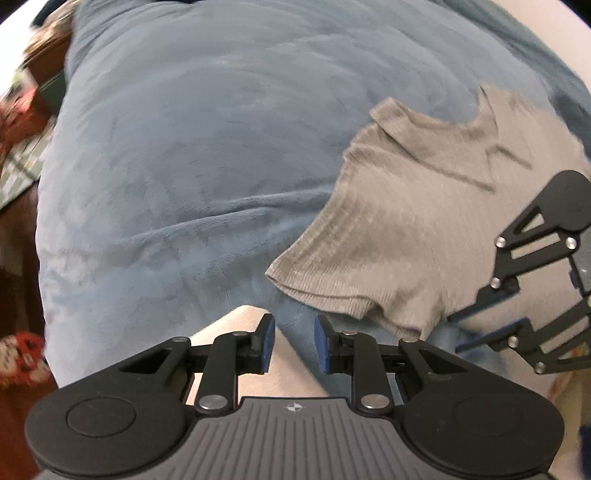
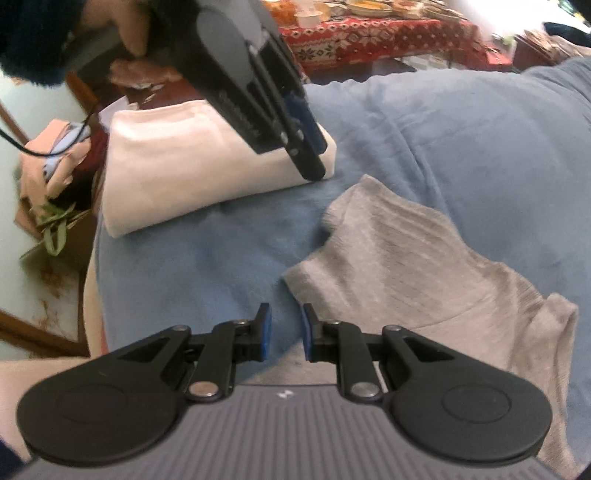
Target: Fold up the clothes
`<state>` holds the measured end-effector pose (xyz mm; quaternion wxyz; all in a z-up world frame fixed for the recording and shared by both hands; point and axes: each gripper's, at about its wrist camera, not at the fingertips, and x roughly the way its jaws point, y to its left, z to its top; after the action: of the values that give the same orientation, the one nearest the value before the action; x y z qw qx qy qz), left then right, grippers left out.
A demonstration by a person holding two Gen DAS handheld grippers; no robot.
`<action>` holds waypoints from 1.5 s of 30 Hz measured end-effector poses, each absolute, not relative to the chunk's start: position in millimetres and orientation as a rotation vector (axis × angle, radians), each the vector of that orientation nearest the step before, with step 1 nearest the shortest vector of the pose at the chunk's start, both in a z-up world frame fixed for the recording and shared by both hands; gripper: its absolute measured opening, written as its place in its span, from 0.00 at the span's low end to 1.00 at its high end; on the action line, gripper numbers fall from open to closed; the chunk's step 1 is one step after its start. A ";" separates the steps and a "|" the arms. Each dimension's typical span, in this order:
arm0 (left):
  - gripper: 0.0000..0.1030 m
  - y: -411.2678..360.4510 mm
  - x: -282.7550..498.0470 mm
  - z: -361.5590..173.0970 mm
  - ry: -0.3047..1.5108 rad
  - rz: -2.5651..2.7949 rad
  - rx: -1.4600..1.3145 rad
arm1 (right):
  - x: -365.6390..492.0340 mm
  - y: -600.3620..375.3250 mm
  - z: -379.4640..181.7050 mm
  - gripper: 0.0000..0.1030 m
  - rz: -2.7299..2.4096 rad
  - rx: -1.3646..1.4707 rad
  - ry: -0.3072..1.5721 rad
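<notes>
Bed, covered by one blue plush blanket [image 2: 424,147], wrinkled; room floor and wooden furniture are seen at the left. Garments, two: one grey ribbed T-shirt [image 1: 406,221], spread flat on the blanket, partly folded; one white folded garment [image 2: 177,162], laid at the far left near the bed's edge. One bench under a red patterned cloth [image 2: 369,33] is seen beyond, dishes on it. Left claw [image 1: 294,345]: parted, nothing held. Right claw [image 2: 287,332]: parted, nothing held, just beside the T-shirt's sleeve.
</notes>
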<state>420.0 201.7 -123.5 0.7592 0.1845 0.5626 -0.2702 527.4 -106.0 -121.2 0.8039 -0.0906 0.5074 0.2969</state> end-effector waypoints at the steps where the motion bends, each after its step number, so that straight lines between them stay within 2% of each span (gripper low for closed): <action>1: 0.23 201.1 421.7 -124.0 1.222 -0.609 0.447 | 527.7 -101.8 -123.5 0.18 0.608 -0.188 1.085; 9: 0.23 180.2 442.2 -129.4 1.154 -0.841 0.912 | 534.3 -81.8 -137.2 0.17 0.466 -0.147 1.097; 11: 0.23 174.7 448.7 -132.2 1.149 -0.910 0.976 | 536.0 -80.6 -140.2 0.12 0.443 -0.121 1.102; 13: 0.23 168.3 453.8 -137.5 1.159 -0.976 1.041 | 538.0 -81.1 -142.0 0.03 0.415 -0.098 1.106; 16: 0.23 158.7 464.5 -144.1 1.159 -1.061 1.124 | 537.8 -86.6 -141.6 0.01 0.388 -0.042 1.105; 28: 0.24 148.2 483.6 -143.2 1.166 -1.116 1.145 | 520.1 -91.3 -117.8 0.01 0.516 -0.099 1.145; 32: 0.24 152.5 484.2 -144.1 1.185 -1.080 1.114 | 524.9 -88.0 -124.8 0.10 0.532 -0.091 1.163; 42: 0.23 170.7 477.5 -111.6 1.211 -0.876 0.963 | 501.1 -82.7 -91.2 0.11 0.598 -0.061 1.133; 45: 0.23 168.2 467.7 -97.6 1.174 -0.823 0.961 | 487.8 -98.4 -76.2 0.15 0.585 -0.051 1.132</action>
<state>467.7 168.2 -97.6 0.6501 0.4232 0.5169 -0.3622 487.8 -98.4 -76.2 0.8037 -0.0237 0.5283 0.2730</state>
